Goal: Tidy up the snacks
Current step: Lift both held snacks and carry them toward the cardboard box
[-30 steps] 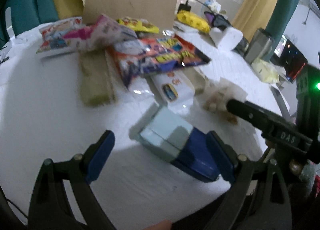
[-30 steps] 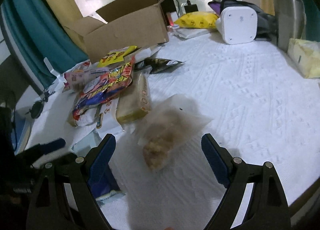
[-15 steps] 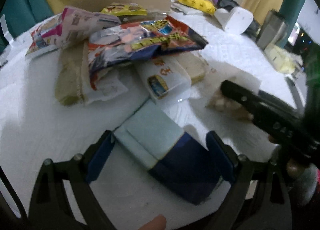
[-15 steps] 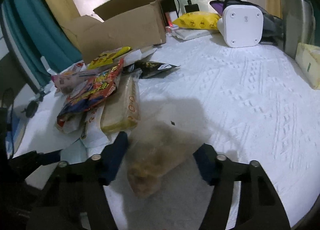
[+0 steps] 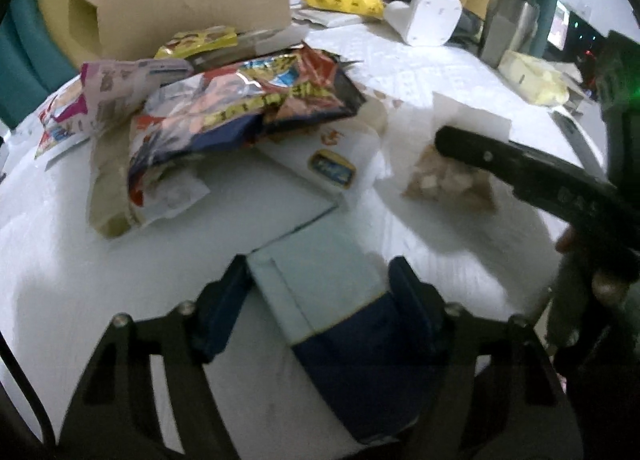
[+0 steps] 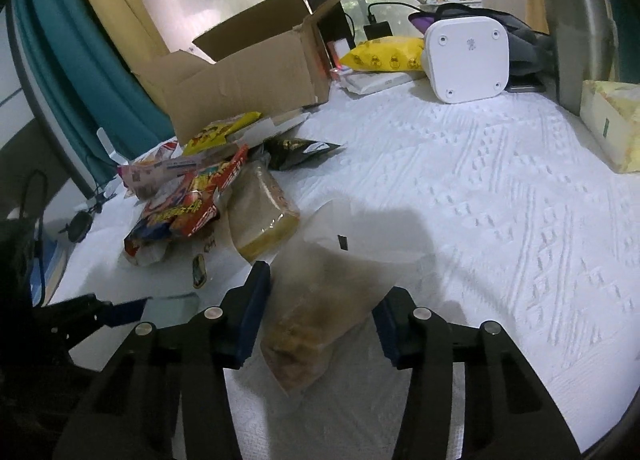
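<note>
A box [image 5: 320, 292], pale blue at its far end and dark blue at its near end, lies on the white tablecloth [image 5: 80, 260] between my left gripper's [image 5: 318, 272] blue pads. The jaws are closing and both pads touch the box's sides. In the right wrist view a clear bag of brown snack pieces [image 6: 320, 300] sits between my right gripper's [image 6: 326, 288] pads. Those jaws are closing too and press on the bag's edges. The same bag [image 5: 448, 183] shows in the left wrist view under the right gripper's black finger [image 5: 480, 151].
A pile of snack packets [image 5: 248, 107] lies before an open cardboard box [image 6: 248, 75]. Further back stand a yellow bag [image 6: 384, 53], a white device [image 6: 468, 55], a steel tumbler [image 6: 576, 19] and a yellow tissue pack [image 6: 612, 119].
Both pairs of jaws have narrowed from wide open. The left gripper slid forward until the blue box sat between its pads. The right gripper moved in over the clear bag.
</note>
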The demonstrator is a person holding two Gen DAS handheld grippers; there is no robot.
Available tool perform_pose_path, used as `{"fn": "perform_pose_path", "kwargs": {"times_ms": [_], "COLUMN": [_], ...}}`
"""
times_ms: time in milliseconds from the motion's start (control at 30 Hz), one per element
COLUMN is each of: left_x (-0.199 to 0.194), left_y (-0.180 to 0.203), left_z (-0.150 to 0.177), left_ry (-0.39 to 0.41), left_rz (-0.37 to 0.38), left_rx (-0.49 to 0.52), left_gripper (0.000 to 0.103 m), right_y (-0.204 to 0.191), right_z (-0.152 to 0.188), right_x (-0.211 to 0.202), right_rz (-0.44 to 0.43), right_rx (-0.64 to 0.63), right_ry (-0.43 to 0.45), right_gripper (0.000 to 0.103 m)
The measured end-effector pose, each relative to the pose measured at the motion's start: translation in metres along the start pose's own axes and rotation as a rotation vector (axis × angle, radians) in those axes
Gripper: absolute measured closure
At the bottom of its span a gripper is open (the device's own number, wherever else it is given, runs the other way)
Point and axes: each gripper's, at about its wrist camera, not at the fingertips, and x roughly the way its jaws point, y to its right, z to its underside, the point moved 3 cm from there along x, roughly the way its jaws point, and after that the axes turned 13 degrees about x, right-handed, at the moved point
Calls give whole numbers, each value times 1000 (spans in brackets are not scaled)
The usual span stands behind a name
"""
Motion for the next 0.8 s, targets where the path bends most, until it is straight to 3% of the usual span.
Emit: {"fn": "perform_pose_path", "kwargs": {"times_ms": [200,367,800], "left_x": [-31,-38,-64], "left_y": [-17,-33,-81], "left_z": [2,7,-20], "left_ry": [86,107,240], "left_rz": [-44,-23,-70], "left_rx": [-17,-51,-88], "left_gripper": [40,41,45], "right_y": [-20,-36,-76], "right_z": [-4,-11,-38], "right_x": [-4,-5,-10], "right_rz": [-6,-11,-24], "right_rx": [-40,-71,-145], "right_ry": [19,31,77], "right_gripper": [59,63,65]}}
